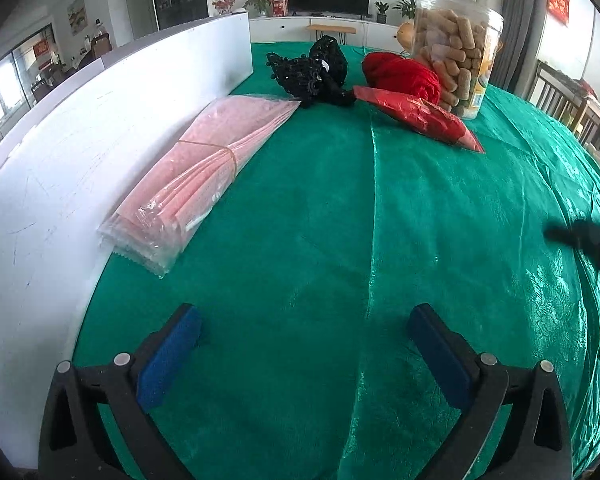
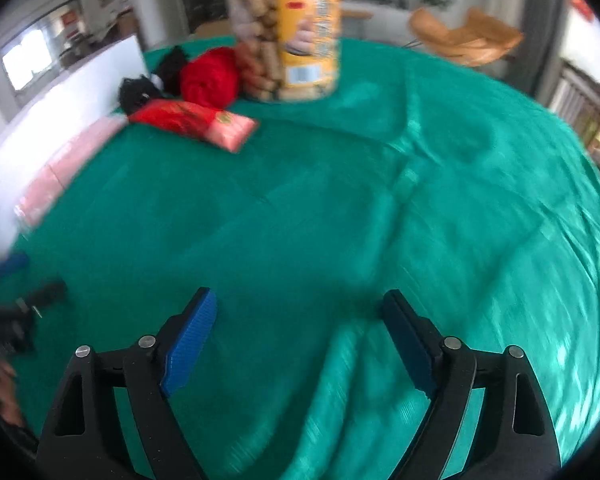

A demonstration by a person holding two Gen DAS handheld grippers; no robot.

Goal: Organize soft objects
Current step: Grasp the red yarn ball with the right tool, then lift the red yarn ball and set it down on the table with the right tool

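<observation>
My left gripper (image 1: pixel 304 320) is spread wide with nothing between its blue pads (image 1: pixel 168 356), hanging just over the green tablecloth (image 1: pixel 308 216). Ahead of it and to its left lies the pink packet stack (image 1: pixel 198 176), bound by a rubber band and pressed along the white board (image 1: pixel 60 168). Farther ahead, nearly straight on, sits the black knitted bundle (image 1: pixel 316 70); to the right of that are the red yarn ball (image 1: pixel 400 74) and the flat red pouch (image 1: pixel 418 118), the pouch nearer to me than the yarn. The clear snack jar (image 1: pixel 456 60) stands just behind the pouch, touching or nearly touching the yarn.

My right gripper (image 2: pixel 300 314) is also wide apart and holds nothing, low over the cloth. From it the soft things sit well ahead and to the left: the red pouch (image 2: pixel 194 122), the yarn (image 2: pixel 210 76), the black bundle (image 2: pixel 148 88), with the pink stack (image 2: pixel 64 168) farthest left against the board.

The right view is smeared, so the pink stack's band and wrapper show only in the left view. The right view alone shows the jar's yellow label (image 2: pixel 308 40) and the pouch's pale end. In the left view, a dark shape (image 1: pixel 584 240) at the right edge is likely the other gripper, though I cannot tell for sure.
</observation>
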